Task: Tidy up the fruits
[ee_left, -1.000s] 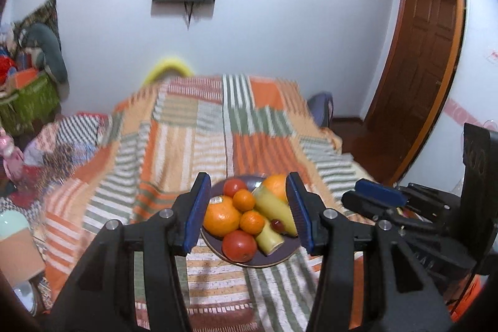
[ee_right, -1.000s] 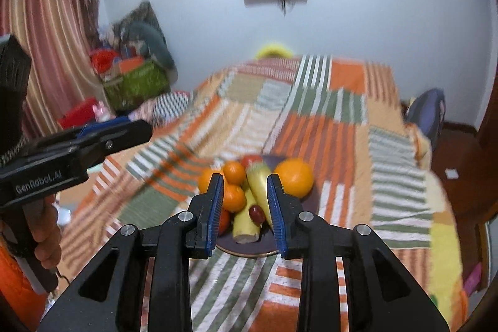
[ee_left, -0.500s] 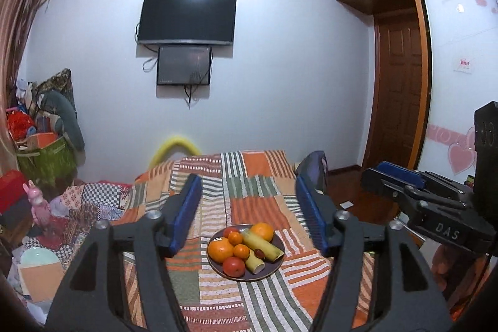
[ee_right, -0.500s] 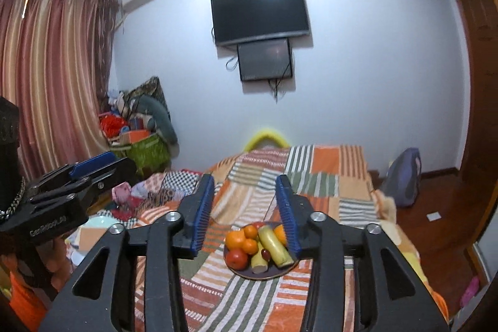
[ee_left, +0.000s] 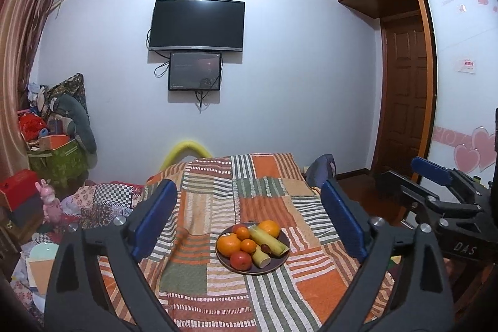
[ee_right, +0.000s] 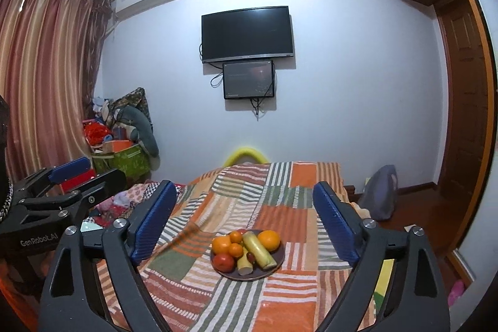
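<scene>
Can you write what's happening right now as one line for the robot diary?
left tongs: open, empty | right tongs: open, empty | fruit plate: full, on striped blanket, untouched

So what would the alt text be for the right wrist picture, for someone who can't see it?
A dark plate of oranges, a tomato and other fruit sits on a striped patchwork bedspread, framed by the open right gripper. A wall-mounted TV hangs beyond.

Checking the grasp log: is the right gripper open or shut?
Open. The right gripper has its blue pads spread wide, nothing between them; the fruit plate sits beyond on the bed.
</scene>
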The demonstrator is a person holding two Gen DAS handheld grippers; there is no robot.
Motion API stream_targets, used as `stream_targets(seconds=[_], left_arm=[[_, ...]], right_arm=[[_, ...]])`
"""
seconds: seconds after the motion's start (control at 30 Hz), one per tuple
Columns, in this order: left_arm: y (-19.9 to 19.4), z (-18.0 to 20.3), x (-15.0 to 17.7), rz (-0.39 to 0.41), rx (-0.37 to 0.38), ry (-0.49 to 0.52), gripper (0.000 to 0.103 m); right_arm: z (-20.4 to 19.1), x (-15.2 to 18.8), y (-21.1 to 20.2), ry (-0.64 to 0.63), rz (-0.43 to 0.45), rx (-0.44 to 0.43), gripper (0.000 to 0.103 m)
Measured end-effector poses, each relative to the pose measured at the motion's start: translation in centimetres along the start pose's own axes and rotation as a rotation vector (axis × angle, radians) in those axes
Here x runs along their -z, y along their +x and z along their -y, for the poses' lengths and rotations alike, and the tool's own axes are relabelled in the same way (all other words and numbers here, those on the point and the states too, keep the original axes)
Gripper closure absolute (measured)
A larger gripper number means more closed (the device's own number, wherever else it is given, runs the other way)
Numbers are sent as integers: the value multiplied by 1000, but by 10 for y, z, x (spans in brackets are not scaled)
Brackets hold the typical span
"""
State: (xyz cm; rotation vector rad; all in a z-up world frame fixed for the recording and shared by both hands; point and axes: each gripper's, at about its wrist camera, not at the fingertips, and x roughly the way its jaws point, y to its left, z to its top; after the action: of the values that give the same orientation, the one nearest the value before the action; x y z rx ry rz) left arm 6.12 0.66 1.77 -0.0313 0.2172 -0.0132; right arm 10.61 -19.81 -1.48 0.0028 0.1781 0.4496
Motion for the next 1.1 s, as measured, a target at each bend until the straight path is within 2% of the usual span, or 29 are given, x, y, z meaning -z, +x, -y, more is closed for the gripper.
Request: stream_targets(seconds=[0.03,0.1,1.1], left_arm=[[0,-1,1,-1,0,-2,8],[2,0,2,-3,-4,-5,6],[-2,7,6,-1,2,16,4]], right_arm=[[1,0,2,1,3,11,4],[1,4,-3,-1,9,23,0],[4,6,-12,5,6,28,0]])
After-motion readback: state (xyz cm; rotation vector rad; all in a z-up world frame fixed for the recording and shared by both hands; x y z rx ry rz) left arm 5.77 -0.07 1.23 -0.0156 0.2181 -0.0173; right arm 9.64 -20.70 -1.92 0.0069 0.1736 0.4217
